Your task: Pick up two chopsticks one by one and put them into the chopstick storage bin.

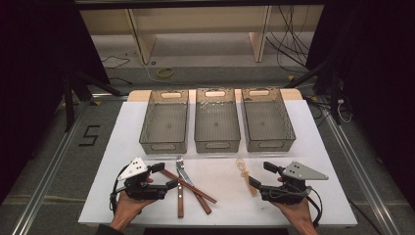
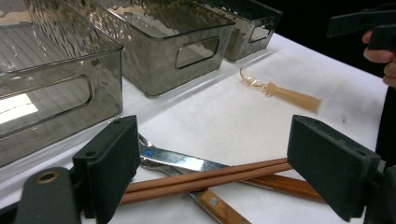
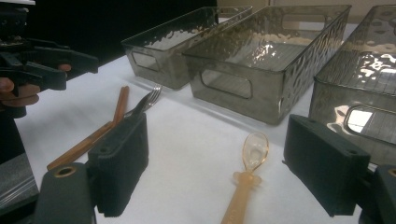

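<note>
Left claw [image 1: 163,176] released, jaws spread wide with nothing between the pads; held low over the near left part of the worktop [image 1: 220,196] by a hand [image 1: 128,208] coming in from the bottom edge, jaws pointing toward the middle. Right claw [image 1: 263,176] likewise released and empty, held by the other hand [image 1: 296,210] at the near right, its jaws pointing left toward the spoon. In the left gripper view the cutlery pile lies just ahead of the jaws: a pair of reddish-brown chopsticks [image 2: 205,178] lying side by side, crossing over a fork [image 2: 187,163] with a shiny metal stem and a wooden riveted handle. In the high view the fork's tines point toward the bins and its handle toward the person; the chopsticks run diagonally from near the left claw down to the right. The spoon [image 3: 247,177] is translucent amber plastic, a small clear bowl on a thicker ribbed handle; it lies flat on the white worktop just ahead of the right claw's jaws, bowl toward the bins, well apart from the fork and chopsticks. Neither claw touches any piece. Beyond, three smoky transparent bins stand in a row across the far half of the worktop: left bin [image 1: 164,122], middle bin [image 1: 217,122], right bin [image 1: 266,120], each with slot handles and rippled walls, nothing inside them. Dark floor and cables beyond.
</note>
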A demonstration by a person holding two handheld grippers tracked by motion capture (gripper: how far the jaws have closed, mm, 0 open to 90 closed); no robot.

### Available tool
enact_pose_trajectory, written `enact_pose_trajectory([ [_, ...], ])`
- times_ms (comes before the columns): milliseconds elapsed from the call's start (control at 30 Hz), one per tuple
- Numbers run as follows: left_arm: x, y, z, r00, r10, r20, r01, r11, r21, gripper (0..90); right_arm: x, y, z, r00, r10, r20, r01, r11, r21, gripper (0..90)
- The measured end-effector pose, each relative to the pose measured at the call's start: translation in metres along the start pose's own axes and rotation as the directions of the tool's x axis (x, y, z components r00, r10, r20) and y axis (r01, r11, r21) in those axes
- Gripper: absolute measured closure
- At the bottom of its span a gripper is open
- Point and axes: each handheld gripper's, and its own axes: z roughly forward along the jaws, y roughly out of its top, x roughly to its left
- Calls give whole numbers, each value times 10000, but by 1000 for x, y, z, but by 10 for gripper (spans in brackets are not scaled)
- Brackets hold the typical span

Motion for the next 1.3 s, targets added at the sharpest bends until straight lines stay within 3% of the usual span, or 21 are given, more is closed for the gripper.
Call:
enact_pose_trajectory([
  [100, 1, 1, 1, 9999, -44, 104, 43, 9999, 94, 166, 0, 0, 0, 10000, -7, -23, 7, 10000, 3, 230],
  [400, 2, 7, 3, 9981, 600, 160, -612, 9940, 902, 172, 0, 0, 0, 10000, 12, -51, -12, 10000, -24, 233],
  [500, 6, 13, 2, 9947, 1030, 29, -1024, 9848, 1403, 182, -1, 0, 0, 10000, 41, -83, -41, 10000, -7, 233],
  [533, 6, 13, 2, 9947, 1030, 29, -1024, 9848, 1403, 185, -1, 0, 1, 9999, 53, -92, -53, 10000, 11, 234],
  [667, 10, 19, 2, 9875, 1567, -172, -1504, 9693, 1944, 199, -2, 0, 1, 9999, 44, -101, -44, 10000, 53, 235],
  [767, 15, 23, 5, 9814, 1916, -96, -1837, 9526, 2426, 199, -2, 0, 2, 9999, 60, -115, -59, 9999, 81, 235],
  [967, 17, 30, 11, 9627, 2673, 429, -2660, 9045, 3334, 226, -4, 0, 2, 9999, 116, -112, -115, 9999, 23, 239],
  [1033, 16, 33, 11, 9522, 2985, 647, -3018, 8868, 3501, 243, -4, 0, 2, 9998, 141, -145, -140, 9999, 55, 239],
  [1067, 17, 35, 11, 9455, 3153, 813, -3224, 8716, 3694, 249, -4, 0, 2, 9998, 123, -154, -123, 9999, 56, 239],
  [1100, 17, 35, 11, 9455, 3153, 813, -3224, 8716, 3694, 254, -4, 0, 2, 9998, 123, -154, -123, 9999, 56, 239],
  [1167, 19, 37, 11, 9414, 3202, 1065, -3360, 8599, 3842, 258, -4, 0, 2, 9998, 107, -162, -106, 9999, 75, 240],
  [1233, 20, 38, 11, 9321, 3393, 1268, -3608, 8394, 4064, 289, -4, 0, 3, 9998, 119, -178, -117, 9999, 102, 240],
  [1300, 21, 37, 12, 9265, 3494, 1395, -3750, 8278, 4173, 295, -4, 0, 3, 9998, 110, -193, -108, 9999, 97, 241],
])
